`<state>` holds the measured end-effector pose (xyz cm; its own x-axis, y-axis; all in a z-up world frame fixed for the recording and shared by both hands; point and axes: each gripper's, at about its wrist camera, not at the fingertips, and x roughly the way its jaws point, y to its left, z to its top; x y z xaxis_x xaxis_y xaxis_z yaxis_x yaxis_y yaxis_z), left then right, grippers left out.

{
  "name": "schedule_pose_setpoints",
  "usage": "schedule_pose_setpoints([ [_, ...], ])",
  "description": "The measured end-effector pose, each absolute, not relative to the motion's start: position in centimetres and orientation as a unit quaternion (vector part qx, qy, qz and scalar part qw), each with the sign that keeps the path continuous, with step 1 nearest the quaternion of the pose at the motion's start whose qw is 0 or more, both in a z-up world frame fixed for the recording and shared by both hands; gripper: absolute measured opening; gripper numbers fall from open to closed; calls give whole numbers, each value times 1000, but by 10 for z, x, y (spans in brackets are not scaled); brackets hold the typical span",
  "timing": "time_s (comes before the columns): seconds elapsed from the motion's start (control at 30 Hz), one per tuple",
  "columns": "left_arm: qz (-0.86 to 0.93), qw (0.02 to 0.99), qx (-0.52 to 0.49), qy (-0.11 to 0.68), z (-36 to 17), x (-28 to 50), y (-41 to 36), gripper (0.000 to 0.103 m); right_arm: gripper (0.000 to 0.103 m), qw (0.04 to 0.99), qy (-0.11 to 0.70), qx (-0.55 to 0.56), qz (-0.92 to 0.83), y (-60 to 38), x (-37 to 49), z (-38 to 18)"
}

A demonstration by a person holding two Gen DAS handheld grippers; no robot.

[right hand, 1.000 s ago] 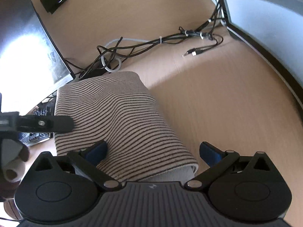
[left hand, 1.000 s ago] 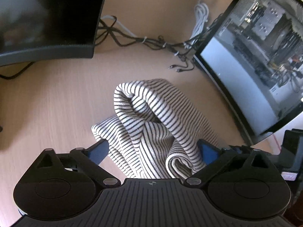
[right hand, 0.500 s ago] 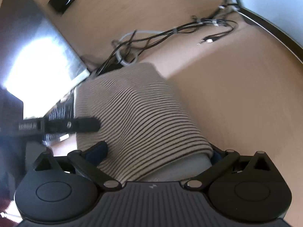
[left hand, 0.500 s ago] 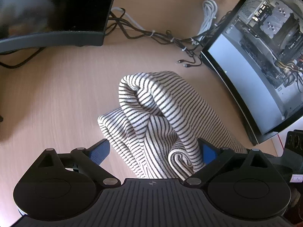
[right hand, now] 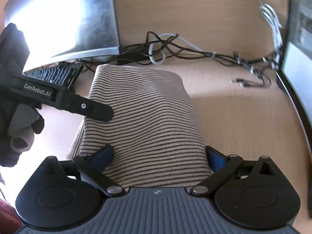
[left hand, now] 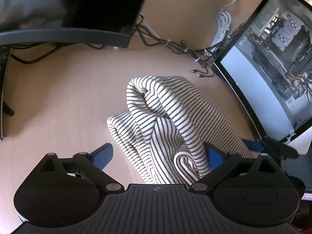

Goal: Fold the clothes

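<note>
1. The left gripper [left hand: 159,153] stands spread wide, its blue pads on either side of the striped garment [left hand: 165,120] without clamping it.
2. The right gripper [right hand: 159,155] is likewise agape, straddling the garment's near edge.
3. The garment lies bunched on the wooden desk [left hand: 58,97], between the monitor [left hand: 68,9] and the computer case [left hand: 273,68].

Both views are daylit, with hard directional light. In the left wrist view, sunlit ridges on the striped garment [left hand: 167,120] alternate with deep shadow in its folds. The desk [left hand: 58,89] is evenly lit; the monitor [left hand: 68,5] renders near black and slightly smeared. In the right wrist view, glare on the monitor [right hand: 58,17] clips to white. The cables [right hand: 251,66] at right show motion blur. Fisheye distortion bends straight edges toward the frame borders in both views.
</note>
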<state>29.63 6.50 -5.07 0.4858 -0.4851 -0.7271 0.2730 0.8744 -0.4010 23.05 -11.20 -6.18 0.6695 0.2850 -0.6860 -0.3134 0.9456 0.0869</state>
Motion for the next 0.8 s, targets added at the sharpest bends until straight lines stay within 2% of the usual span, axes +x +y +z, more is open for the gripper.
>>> schedule_pose_setpoints([
  [0.13, -212, 863, -117, 444, -54, 300, 72, 102, 100, 913, 352, -111, 173, -92, 238, -60],
  [0.27, -207, 863, -139, 439, -51, 294, 85, 102, 100, 906, 375, -80, 180, -93, 247, -53],
  [0.47, -182, 886, -153, 399, -28, 272, 111, 101, 100, 920, 344, -52, 178, -104, 232, -20],
  [0.53, -158, 895, -150, 390, -26, 269, 120, 101, 89, 928, 326, -32, 177, -103, 229, -10],
  [0.6, -135, 899, -153, 389, -27, 267, 129, 101, 66, 922, 341, -31, 179, -94, 234, -21],
  [0.67, -114, 900, -159, 390, -28, 266, 138, 101, 60, 912, 366, -32, 180, -84, 241, -37],
  [0.8, -82, 905, -152, 389, -27, 260, 150, 101, 60, 916, 357, -62, 174, -69, 235, -39],
])
